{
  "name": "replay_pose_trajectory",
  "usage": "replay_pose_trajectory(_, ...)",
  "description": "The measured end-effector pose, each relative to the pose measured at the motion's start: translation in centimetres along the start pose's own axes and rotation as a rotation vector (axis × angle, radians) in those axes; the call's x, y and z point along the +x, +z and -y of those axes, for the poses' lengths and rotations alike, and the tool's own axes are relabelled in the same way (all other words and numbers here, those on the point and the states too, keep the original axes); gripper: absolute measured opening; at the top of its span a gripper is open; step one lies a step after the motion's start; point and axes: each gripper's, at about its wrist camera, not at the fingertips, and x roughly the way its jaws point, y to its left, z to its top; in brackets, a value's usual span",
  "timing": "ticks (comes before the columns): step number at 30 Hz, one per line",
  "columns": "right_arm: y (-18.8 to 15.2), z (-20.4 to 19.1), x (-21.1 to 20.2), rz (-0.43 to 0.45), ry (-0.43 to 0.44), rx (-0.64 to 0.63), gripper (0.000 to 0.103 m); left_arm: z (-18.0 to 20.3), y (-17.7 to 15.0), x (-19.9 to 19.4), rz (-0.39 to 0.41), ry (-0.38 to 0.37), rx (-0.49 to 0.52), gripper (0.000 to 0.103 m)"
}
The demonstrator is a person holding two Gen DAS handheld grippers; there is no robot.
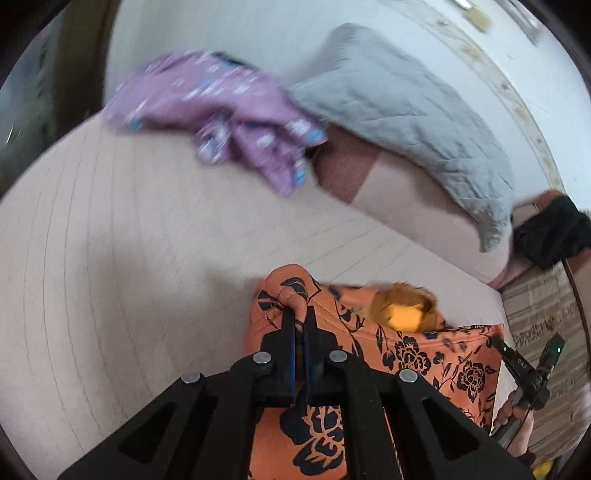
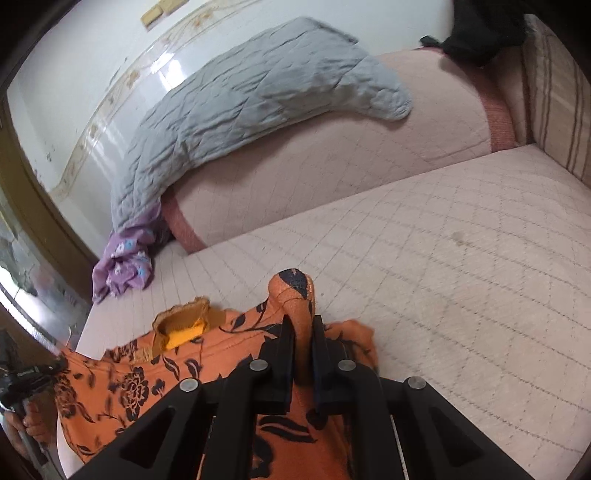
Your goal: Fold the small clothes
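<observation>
An orange garment with a black flower print (image 1: 417, 354) (image 2: 129, 384) hangs stretched between my two grippers above the pale quilted mattress (image 1: 110, 258) (image 2: 461, 277). My left gripper (image 1: 298, 317) is shut on one bunched corner of it. My right gripper (image 2: 303, 325) is shut on the opposite corner, whose tip pokes up between the fingers. An orange neck opening with a yellow label (image 1: 404, 314) (image 2: 184, 332) shows along the top edge between the two grips. In the left wrist view the other gripper (image 1: 517, 365) shows at the right edge; in the right wrist view it is at the far left (image 2: 33, 373).
A crumpled purple flowered garment (image 1: 225, 118) (image 2: 123, 264) lies at the mattress's far side by a grey quilted blanket (image 1: 406, 110) (image 2: 240, 107) draped over a pink bolster (image 2: 369, 155). A black cloth (image 1: 554, 229) (image 2: 484, 33) sits at the end. A white wall is behind.
</observation>
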Motion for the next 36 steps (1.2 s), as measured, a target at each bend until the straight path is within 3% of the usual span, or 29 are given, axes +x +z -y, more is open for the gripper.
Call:
replay_pose_trajectory(4, 0.6, 1.4, -0.5, 0.042, 0.005, 0.072, 0.008, 2.4, 2.0, 1.7, 0.023, 0.052, 0.077, 0.003)
replay_pose_trajectory(8, 0.8, 2.8, 0.1, 0.078, -0.028, 0.124, 0.008, 1.8, 3.1, 5.8, 0.006, 0.124, 0.075, 0.003)
replay_pose_trajectory(13, -0.2, 5.9, 2.7, 0.01, -0.12, 0.2, 0.01, -1.6, 0.9, 12.7, -0.116, 0.289, 0.041, 0.006)
replay_pose_trajectory(16, -0.8, 8.9, 3.1, -0.063, -0.128, 0.352, 0.012, -1.6, 0.2, 11.1, -0.052, 0.273, 0.043, 0.013)
replay_pose_trajectory(18, -0.5, 9.8, 1.3, -0.037, -0.099, 0.413, 0.012, -1.0, -0.1, 9.2, -0.048, 0.284, 0.08, 0.028)
replay_pose_trajectory(20, 0.0, 8.6, -1.1, 0.019, -0.093, 0.351, 0.012, -0.4, -0.8, 5.9, 0.02, 0.31, 0.117, 0.036)
replay_pose_trajectory(24, -0.4, 4.1, -4.5, -0.012, 0.009, 0.218, 0.012, 1.8, -4.2, 0.4, 0.083, 0.274, 0.18, 0.068)
replay_pose_trajectory(28, -3.1, -2.9, -5.6, -0.124, 0.077, 0.058, 0.012, 4.2, -9.7, -1.7, 0.064, 0.227, 0.245, 0.073)
replay_pose_trajectory(30, -5.9, -5.7, -5.5, -0.194, 0.092, -0.016, 0.016, 4.6, -11.4, -0.9, 0.052, 0.245, 0.255, 0.075)
replay_pose_trajectory(31, -7.5, -7.0, -5.3, -0.233, 0.086, -0.06, 0.017, 4.6, -12.1, 0.1, 0.026, 0.261, 0.249, 0.075)
replay_pose_trajectory(34, -11.4, -8.1, -3.9, -0.344, 0.02, -0.138, 0.021, 3.4, -13.4, 4.2, -0.158, 0.328, 0.228, 0.075)
replay_pose_trajectory(36, -13.3, -7.6, -2.6, -0.408, -0.017, -0.133, 0.022, 4.2, -13.8, 3.3, -0.112, 0.35, 0.293, 0.075)
